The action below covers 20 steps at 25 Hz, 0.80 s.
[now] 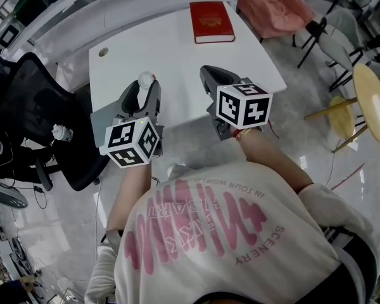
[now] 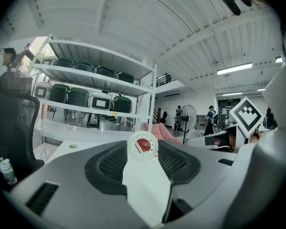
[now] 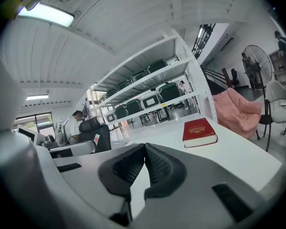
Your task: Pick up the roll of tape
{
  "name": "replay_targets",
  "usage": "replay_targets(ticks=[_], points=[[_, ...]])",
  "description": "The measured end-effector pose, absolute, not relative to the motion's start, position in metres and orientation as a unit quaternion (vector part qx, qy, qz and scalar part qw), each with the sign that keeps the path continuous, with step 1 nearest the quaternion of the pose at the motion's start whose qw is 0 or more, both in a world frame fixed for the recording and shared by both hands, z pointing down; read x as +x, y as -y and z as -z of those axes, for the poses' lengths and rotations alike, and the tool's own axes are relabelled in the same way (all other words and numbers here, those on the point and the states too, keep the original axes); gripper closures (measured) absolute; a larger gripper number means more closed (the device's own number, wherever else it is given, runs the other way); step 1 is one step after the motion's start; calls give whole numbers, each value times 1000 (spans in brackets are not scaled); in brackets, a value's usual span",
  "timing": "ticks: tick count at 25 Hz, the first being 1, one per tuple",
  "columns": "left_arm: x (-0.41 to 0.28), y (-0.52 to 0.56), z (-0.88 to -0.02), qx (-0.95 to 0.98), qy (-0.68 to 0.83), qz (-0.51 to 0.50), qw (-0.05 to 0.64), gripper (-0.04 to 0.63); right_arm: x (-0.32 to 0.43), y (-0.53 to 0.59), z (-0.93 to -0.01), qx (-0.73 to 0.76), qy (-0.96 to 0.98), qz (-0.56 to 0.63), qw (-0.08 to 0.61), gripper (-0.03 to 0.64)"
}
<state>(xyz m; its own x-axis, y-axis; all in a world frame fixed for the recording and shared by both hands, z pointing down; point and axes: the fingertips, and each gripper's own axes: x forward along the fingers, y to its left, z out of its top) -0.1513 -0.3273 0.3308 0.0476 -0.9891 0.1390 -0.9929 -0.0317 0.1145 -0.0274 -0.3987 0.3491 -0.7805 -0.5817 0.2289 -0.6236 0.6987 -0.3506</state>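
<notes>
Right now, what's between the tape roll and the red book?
Nothing. In the head view, only bare white table lies between the tape roll, held in the left gripper, and the red book.

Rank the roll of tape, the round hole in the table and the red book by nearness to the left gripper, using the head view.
1. roll of tape, between the jaws of the left gripper.
2. round hole, near the far left corner of the table.
3. red book, at the table's far edge, right of centre.
</notes>
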Motion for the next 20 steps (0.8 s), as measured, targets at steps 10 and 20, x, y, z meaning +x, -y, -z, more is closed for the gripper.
replay_targets(ticks=[10, 20], points=[[-149, 332, -339, 718, 689, -13, 95, 383, -27, 402, -361, 327, 921, -200, 73, 601], [-150, 338, -348, 720, 687, -16, 100, 383, -28, 406, -370, 329, 918, -205, 78, 601]])
